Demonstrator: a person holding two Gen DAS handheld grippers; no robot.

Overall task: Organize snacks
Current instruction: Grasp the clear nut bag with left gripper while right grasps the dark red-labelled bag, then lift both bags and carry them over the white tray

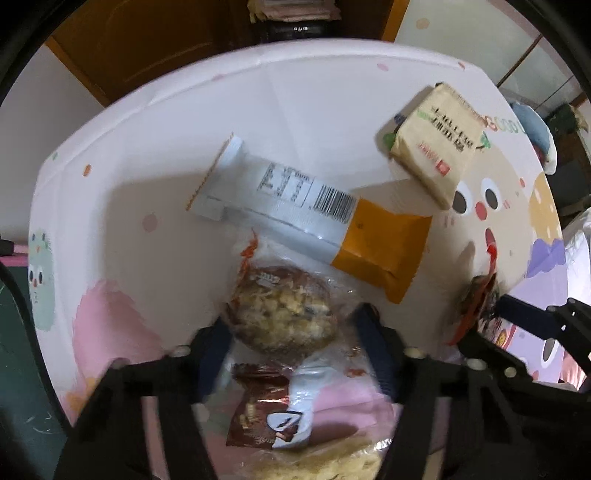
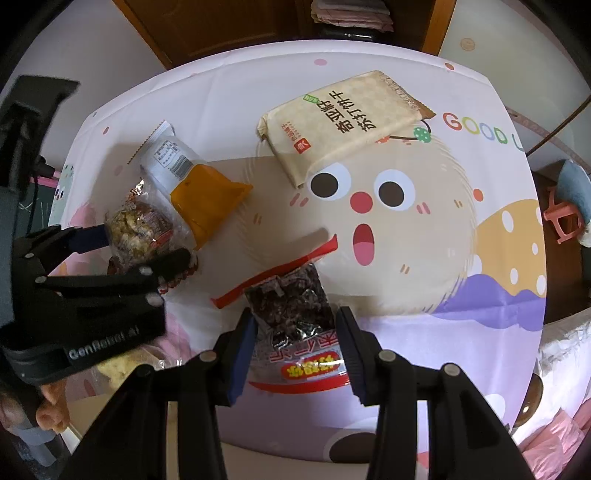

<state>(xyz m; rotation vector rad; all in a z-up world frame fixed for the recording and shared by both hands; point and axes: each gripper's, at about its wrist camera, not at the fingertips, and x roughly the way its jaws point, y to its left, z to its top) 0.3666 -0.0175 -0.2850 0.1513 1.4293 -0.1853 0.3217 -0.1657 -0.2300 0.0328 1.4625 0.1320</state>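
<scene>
A round, crumb-topped pastry in a crinkly clear wrapper [image 1: 282, 308] lies on the table's left part, between the fingers of the left gripper [image 1: 291, 339]. The jaws stand wide, one blue-padded finger on each side of the wrapper; whether the pads actually press it cannot be told. Just behind the pastry, touching its wrapper, lies a long flat pouch [image 1: 314, 221], white and barcoded at one end, smooth orange at the other, with a serrated seal. Nearer the camera sit a glossy brown foil sachet [image 1: 264, 417] and a pale, bumpy snack at the frame's bottom.

To the right, a clear packet of dark, wrinkled pieces with red edging [image 2: 291, 314] lies flat between the fingers of the right gripper [image 2: 295, 343]. Those jaws are also parted, flanking the packet with a small gap showing on each side, so it holds nothing firmly.

Farther back rests a rectangular beige cracker pack [image 2: 343, 125], matte, with dark printed characters, well apart from both grippers.

All sit on a cartoon-printed tablecloth [image 2: 461, 258], soft and creased. Behind the table stands a wooden cabinet [image 2: 221, 26].
</scene>
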